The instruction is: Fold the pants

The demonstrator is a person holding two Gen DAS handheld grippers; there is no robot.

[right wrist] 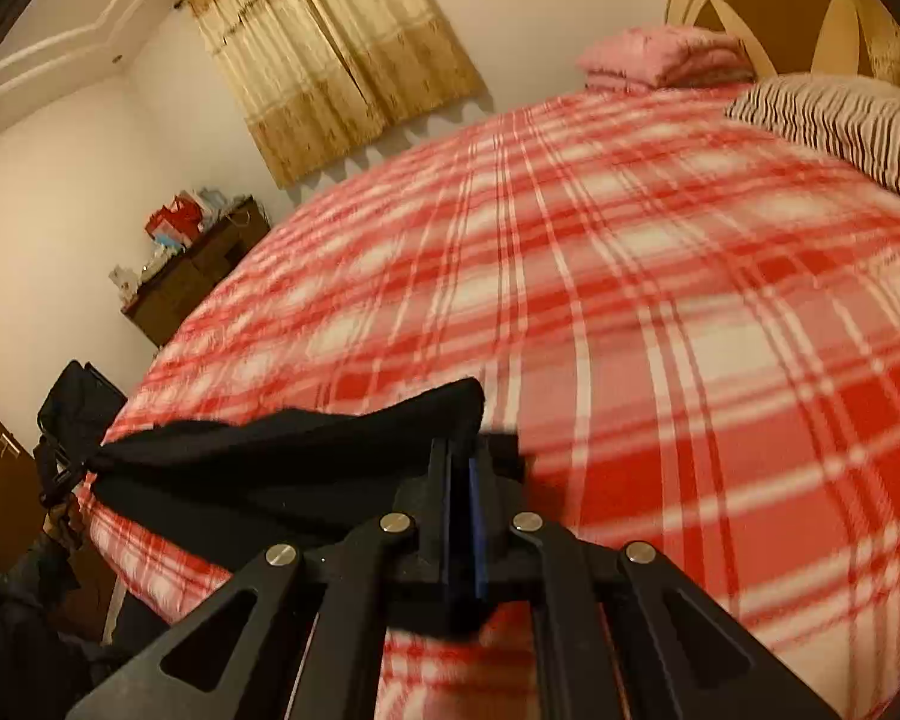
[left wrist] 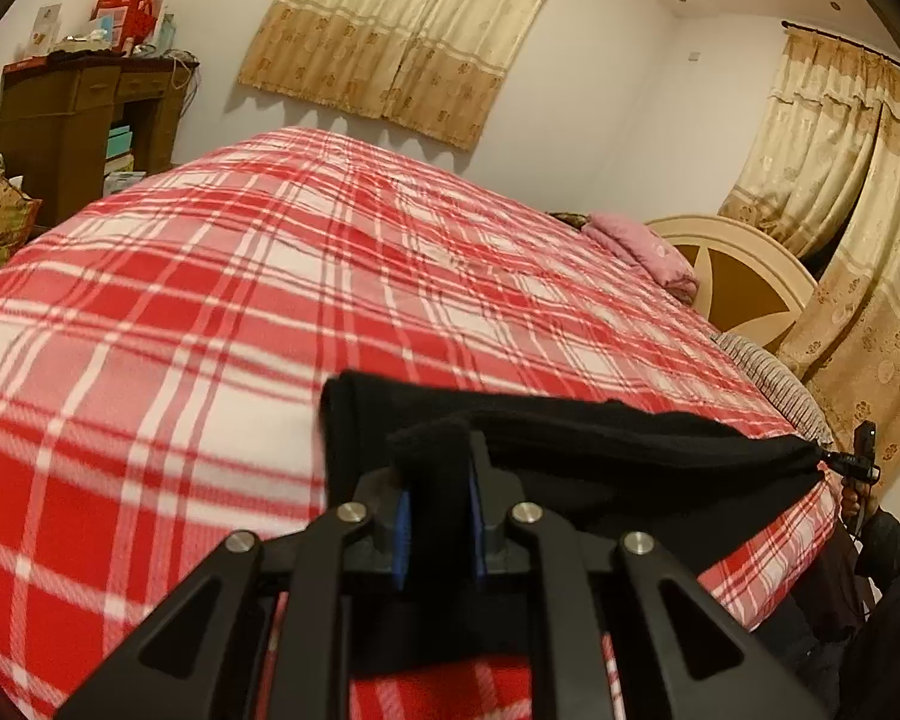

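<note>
Left hand-held gripper (left wrist: 438, 480) pinching soft black pants (left wrist: 600, 438) (stretched taut), plaid bedspread (left wrist: 210, 300)

black pants (left wrist: 600, 438), red-white plaid bedspread (left wrist: 210, 300)

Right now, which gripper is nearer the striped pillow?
Right. The right gripper holds the pants' end toward the striped pillow; the left gripper holds the far end.

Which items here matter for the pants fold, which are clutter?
Job:
- black pants, stretched between both grippers
- left gripper, shut on pants
- right gripper, shut on pants
- plaid bed cover, work surface

Clutter:
- pink folded blanket
- striped pillow
- wooden dresser
- curtains
</note>
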